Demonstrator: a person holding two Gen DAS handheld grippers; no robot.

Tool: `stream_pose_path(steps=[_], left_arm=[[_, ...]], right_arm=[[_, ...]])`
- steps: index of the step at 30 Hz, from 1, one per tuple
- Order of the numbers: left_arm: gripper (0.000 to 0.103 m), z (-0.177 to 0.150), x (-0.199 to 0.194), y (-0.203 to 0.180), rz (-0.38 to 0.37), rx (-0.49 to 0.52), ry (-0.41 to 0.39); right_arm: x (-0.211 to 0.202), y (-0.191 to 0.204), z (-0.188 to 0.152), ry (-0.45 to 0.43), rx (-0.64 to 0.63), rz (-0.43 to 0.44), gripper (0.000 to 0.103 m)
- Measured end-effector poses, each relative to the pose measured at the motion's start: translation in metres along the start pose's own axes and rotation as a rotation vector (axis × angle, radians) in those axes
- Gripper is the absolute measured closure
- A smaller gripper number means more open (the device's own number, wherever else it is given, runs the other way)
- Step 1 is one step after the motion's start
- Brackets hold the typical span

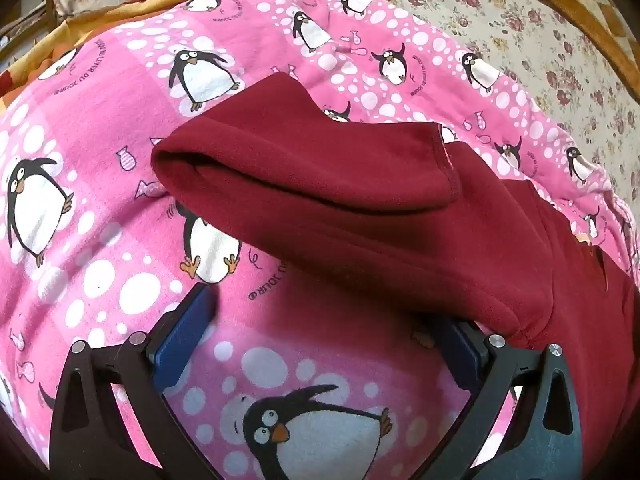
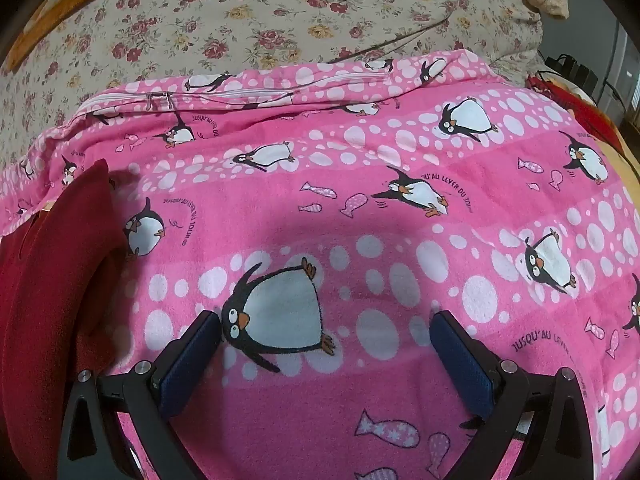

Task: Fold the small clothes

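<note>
Both sets of fingers wide, empty. Left gripper [image 1: 320,320] nearest the maroon garment [image 1: 360,208]: best pinching its folded sleeve [image 1: 304,168] edge, not the penguin blanket [image 1: 100,120] underneath. Right gripper [image 2: 326,340] over bare blanket.

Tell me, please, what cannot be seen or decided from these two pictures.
- Dark red garment: its kind and full shape; cut off by the right edge in the left wrist view, by the left edge in the right wrist view.
- Left gripper: one fingertip hidden under the garment.
- Pink penguin blanket: what lies beneath it.
</note>
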State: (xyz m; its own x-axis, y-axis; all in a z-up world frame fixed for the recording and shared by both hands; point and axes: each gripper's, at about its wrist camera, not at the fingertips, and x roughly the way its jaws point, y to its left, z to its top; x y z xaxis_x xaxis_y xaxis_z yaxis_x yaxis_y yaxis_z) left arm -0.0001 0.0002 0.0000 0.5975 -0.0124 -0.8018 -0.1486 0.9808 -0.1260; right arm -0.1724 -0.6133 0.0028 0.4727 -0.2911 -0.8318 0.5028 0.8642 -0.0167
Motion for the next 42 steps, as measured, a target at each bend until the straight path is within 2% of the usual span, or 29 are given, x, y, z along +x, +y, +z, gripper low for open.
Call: stream_pose_path(steps=[6,9,13,17,21,26,31,32,37,42], left_arm=[[0.0,0.002,-0.002,0.004,-0.026,-0.013,0.013],[0.0,-0.002,-0.011,0.003,-0.05,0.056,0.052],[0.0,-0.011,-0.021,-0.003,-0.034,0.125,0.087],[0.001,-0.022,-0.039,-0.013,-0.032,0.13,0.09],[0.001,-0.032,-0.061,-0.027,-0.078,0.141,0.075],[0.001,-0.042,-0.087,-0.058,-0.108,0.208,0.044],[0.001,-0.048,-0.102,-0.083,-0.138,0.254,0.028],[0.001,-0.049,-0.104,-0.085,-0.141,0.264,0.021],[0.001,-0.059,-0.115,-0.1,-0.14,0.334,0.005],[0.001,-0.063,-0.124,-0.107,-0.153,0.35,-0.009]], right_arm=[[0.0,0.0,0.0,0.0,0.0,-0.001,0.0],[0.0,0.0,0.0,-0.002,0.002,0.0,0.0],[0.0,0.0,0.0,0.0,0.001,0.0,0.0],[0.0,0.0,0.003,0.014,-0.009,-0.003,0.0],[-0.023,0.002,-0.003,0.033,-0.022,0.065,0.0],[-0.08,0.021,-0.024,0.028,-0.058,0.106,0.0],[-0.127,0.051,-0.039,0.029,-0.116,0.2,0.0],[-0.136,0.06,-0.045,0.043,-0.13,0.242,0.0],[-0.166,0.095,-0.065,0.051,-0.176,0.343,0.0],[-0.174,0.128,-0.069,0.048,-0.211,0.383,0.0]])
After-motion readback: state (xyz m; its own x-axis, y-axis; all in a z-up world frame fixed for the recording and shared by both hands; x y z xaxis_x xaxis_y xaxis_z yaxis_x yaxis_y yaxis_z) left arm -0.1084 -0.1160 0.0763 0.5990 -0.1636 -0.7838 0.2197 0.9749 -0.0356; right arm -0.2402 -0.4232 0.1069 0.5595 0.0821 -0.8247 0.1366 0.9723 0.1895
